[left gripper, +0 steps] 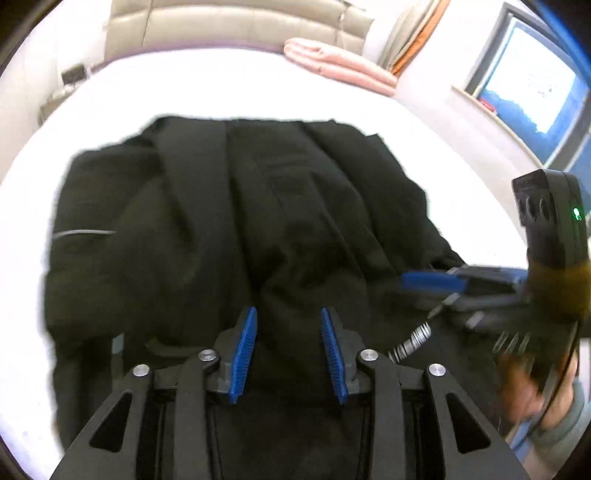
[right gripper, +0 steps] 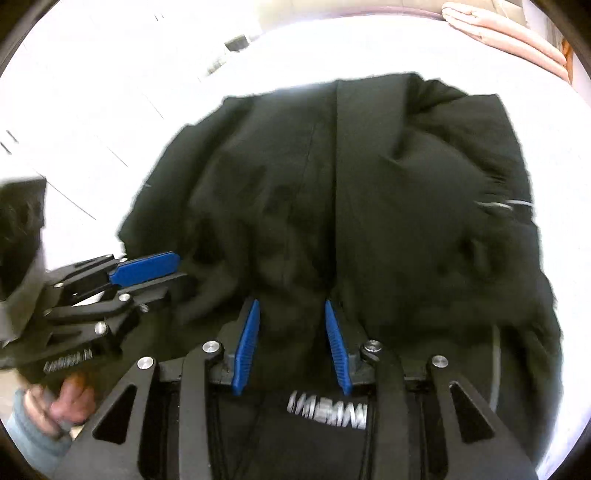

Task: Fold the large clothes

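Observation:
A large black garment [left gripper: 229,229] lies bunched and partly folded on a white bed [left gripper: 229,88]; it also fills the right wrist view [right gripper: 369,206]. My left gripper [left gripper: 288,314] hovers over the garment's near edge with its blue pads apart and nothing between them. My right gripper [right gripper: 291,306] is likewise open over the near edge. Each gripper shows in the other's view: the right one [left gripper: 436,284] at the garment's right side, the left one [right gripper: 147,273] at its left side.
A folded pink blanket [left gripper: 343,66] lies at the bed's far right. A beige padded headboard [left gripper: 236,26] stands behind the bed. A window [left gripper: 532,85] is at the right. White bed surface surrounds the garment.

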The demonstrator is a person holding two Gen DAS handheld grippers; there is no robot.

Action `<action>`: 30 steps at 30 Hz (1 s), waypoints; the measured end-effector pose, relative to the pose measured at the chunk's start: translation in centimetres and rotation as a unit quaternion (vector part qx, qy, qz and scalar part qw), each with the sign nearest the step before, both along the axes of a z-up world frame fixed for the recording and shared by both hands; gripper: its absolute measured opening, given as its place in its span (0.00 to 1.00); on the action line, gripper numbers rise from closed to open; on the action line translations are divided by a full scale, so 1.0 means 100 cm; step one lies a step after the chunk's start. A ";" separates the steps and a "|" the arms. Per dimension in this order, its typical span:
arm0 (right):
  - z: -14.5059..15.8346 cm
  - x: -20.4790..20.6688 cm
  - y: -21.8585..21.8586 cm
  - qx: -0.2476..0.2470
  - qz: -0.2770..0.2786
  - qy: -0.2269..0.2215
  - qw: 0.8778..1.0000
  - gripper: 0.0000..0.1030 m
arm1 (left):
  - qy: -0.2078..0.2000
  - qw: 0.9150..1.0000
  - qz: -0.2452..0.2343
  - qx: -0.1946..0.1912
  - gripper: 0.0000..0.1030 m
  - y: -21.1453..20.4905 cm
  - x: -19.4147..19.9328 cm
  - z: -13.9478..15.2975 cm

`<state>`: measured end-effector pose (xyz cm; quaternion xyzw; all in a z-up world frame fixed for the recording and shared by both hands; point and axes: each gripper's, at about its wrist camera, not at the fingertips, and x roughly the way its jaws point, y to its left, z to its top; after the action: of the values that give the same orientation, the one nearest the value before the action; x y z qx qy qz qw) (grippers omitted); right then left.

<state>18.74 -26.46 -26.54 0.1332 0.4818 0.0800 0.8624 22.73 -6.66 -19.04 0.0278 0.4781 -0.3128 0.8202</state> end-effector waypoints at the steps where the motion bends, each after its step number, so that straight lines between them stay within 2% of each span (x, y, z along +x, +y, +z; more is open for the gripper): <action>1: 0.008 -0.018 -0.008 -0.008 -0.008 -0.006 1.000 0.44 | -0.007 1.000 0.006 0.003 0.47 0.014 -0.014 0.009; 3: 0.016 -0.048 -0.024 -0.020 -0.022 -0.007 1.000 0.46 | -0.013 1.000 0.021 0.014 0.55 0.043 -0.038 0.021; 6: 0.014 -0.098 -0.060 -0.033 -0.060 0.013 0.998 0.47 | -0.011 0.997 0.058 0.041 0.56 0.083 -0.063 0.027; 9: 0.002 -0.143 -0.091 -0.026 -0.101 0.039 0.994 0.47 | 0.027 0.991 0.126 0.036 0.56 0.141 -0.083 0.011; 11: -0.009 -0.171 -0.108 -0.020 -0.118 0.048 0.992 0.47 | 0.042 0.986 0.158 0.030 0.56 0.161 -0.094 0.000; 15: -0.037 -0.210 -0.126 -0.008 -0.137 0.074 0.988 0.50 | 0.084 0.978 0.192 0.021 0.56 0.198 -0.116 -0.026; 18: -0.054 -0.229 -0.133 0.000 -0.145 0.086 0.986 0.53 | 0.104 0.973 0.205 0.009 0.56 0.211 -0.126 -0.040; 20: -0.061 -0.240 -0.138 0.016 -0.149 0.087 0.985 0.57 | 0.123 0.969 0.214 -0.011 0.60 0.218 -0.131 -0.052; 23: -0.073 -0.247 -0.141 0.050 -0.146 0.092 0.984 0.60 | 0.155 0.964 0.215 -0.017 0.61 0.227 -0.139 -0.070; 26: -0.082 -0.249 -0.135 0.075 -0.127 0.099 0.984 0.60 | 0.197 0.963 0.181 -0.029 0.61 0.218 -0.147 -0.087; 30: -0.081 -0.248 -0.115 0.068 -0.086 0.107 0.988 0.63 | 0.193 0.967 0.164 -0.010 0.61 0.207 -0.155 -0.089</action>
<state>-6.05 -37.92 -34.68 0.2402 0.5513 0.0232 0.7987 7.19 14.01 -27.99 -0.1202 0.6221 -0.1778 0.7529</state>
